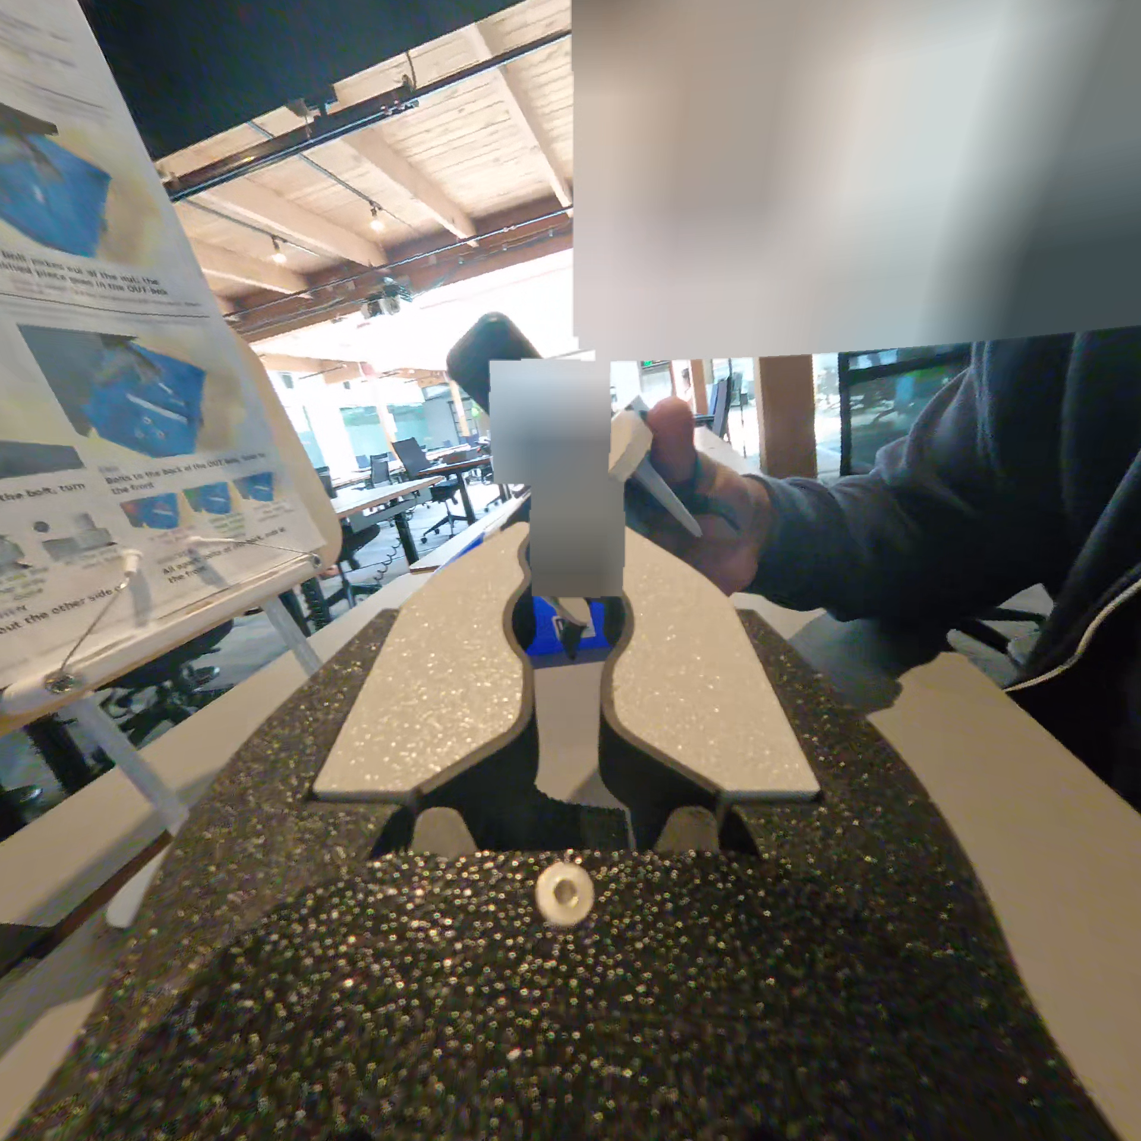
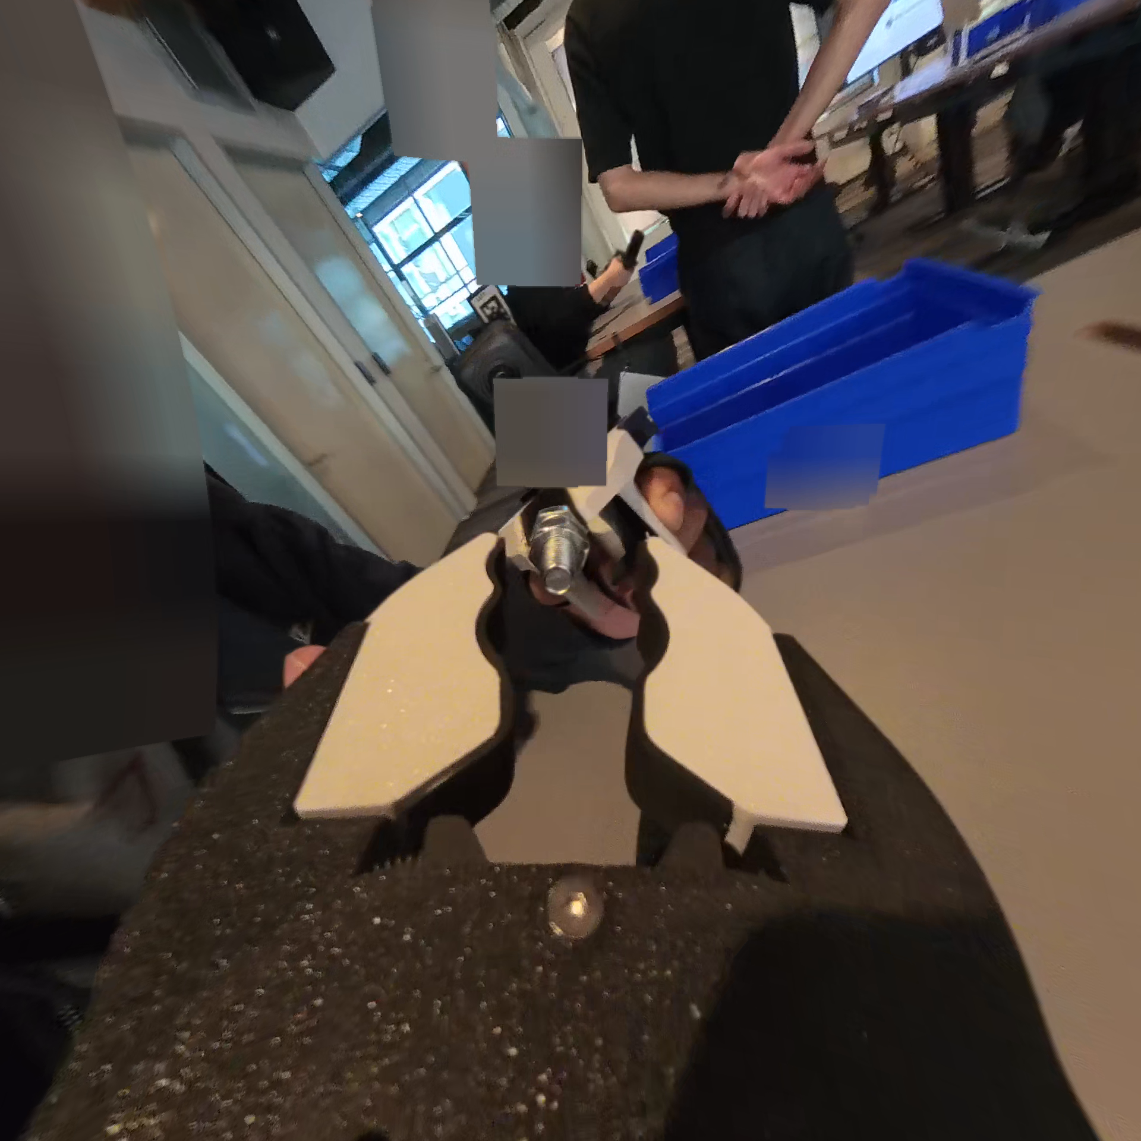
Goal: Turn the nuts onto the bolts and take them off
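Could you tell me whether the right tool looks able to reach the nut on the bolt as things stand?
Probably yes. The right tool is open, and the nut sits on the bolt just beyond its fingertips, threaded end facing it, with nothing between. The left tool appears to hold the bolt.

Close wrist views, facing each other

From the right wrist view, my right gripper [image 2: 571, 559] points at the left gripper [image 2: 608, 525], which sits just ahead, with the bolt [image 2: 559, 555] between its fingers and the nut [image 2: 554, 522] on the bolt. Behind and right of them, a bin [image 2: 864, 376] sits on the table [image 2: 926, 648]. Behind the bin stands a person [image 2: 710, 154]. In the left wrist view, an instruction sheet [image 1: 123, 370] stands on the left.
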